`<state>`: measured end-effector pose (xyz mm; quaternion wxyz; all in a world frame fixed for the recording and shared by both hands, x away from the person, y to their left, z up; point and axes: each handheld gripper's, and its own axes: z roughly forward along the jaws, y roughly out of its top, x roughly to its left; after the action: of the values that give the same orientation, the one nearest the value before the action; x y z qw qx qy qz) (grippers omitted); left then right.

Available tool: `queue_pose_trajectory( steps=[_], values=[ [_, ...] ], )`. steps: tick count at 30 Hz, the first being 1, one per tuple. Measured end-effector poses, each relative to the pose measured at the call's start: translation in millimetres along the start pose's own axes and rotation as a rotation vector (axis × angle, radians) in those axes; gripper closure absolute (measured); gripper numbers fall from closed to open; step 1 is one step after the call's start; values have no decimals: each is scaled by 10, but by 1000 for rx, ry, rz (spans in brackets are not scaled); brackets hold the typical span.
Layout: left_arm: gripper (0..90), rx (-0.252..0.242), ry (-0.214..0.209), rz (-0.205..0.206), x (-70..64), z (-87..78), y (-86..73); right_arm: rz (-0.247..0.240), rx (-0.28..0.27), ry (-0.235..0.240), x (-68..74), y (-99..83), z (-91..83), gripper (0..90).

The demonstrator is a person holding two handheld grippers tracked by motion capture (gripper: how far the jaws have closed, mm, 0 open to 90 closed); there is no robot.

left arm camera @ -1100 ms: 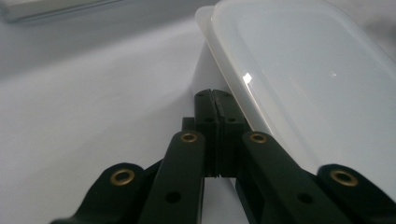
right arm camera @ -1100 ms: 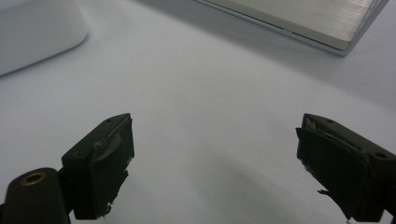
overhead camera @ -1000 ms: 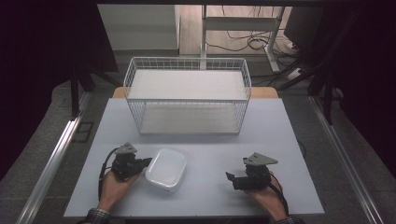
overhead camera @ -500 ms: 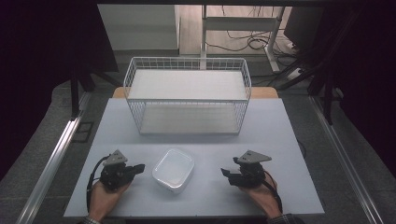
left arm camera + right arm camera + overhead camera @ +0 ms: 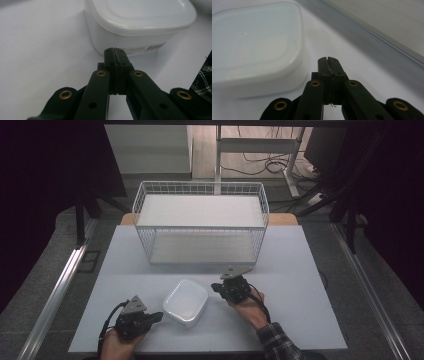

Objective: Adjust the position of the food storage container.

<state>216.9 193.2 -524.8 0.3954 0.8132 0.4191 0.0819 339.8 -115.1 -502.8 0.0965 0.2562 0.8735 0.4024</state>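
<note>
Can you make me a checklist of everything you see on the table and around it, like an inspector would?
Surface: white table, bare apart from the items below.
Job's things: white lidded container near the front edge; white wire basket standing behind it.
Clutter: nothing seen.
Grippers: left gripper shut, pointing at the container; right gripper shut, beside the container's right corner, holding nothing.
Cables: black cable trailing from the left gripper; floor cables beyond the table.
Surroundings: dark curtains, grey floor.
</note>
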Motion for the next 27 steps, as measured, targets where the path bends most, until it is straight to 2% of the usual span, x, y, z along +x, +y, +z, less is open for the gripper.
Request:
queue_pose_trajectory(
  steps=[2, 4, 6, 12, 14, 18, 22, 27],
  values=[
    [898, 10, 17, -13, 1, 56, 47, -12, 21, 35, 24, 29, 147, 890],
    [898, 12, 22, -14, 7, 67, 57, -20, 27, 26, 39, 22, 165, 889],
    [898, 4, 19, -36, 41, 113, 101, -7, 37, 32, 30, -24, 113, 889],
    [898, 2, 16, -39, 67, 247, 230, 31, 45, 24, 60, -120, -92, 879],
    [898, 4, -3, -34, 56, 336, 303, 54, 53, 20, 71, -186, -202, 870],
    [898, 3, -10, -18, 40, 423, 404, 72, 64, 3, 114, -259, -326, 871],
    [898, -5, -17, -14, 40, 521, 508, 81, 63, -6, 127, -324, -415, 870],
    [898, -12, -23, -8, 2, 583, 561, 100, 63, -27, 87, -368, -468, 871]
  ],
)
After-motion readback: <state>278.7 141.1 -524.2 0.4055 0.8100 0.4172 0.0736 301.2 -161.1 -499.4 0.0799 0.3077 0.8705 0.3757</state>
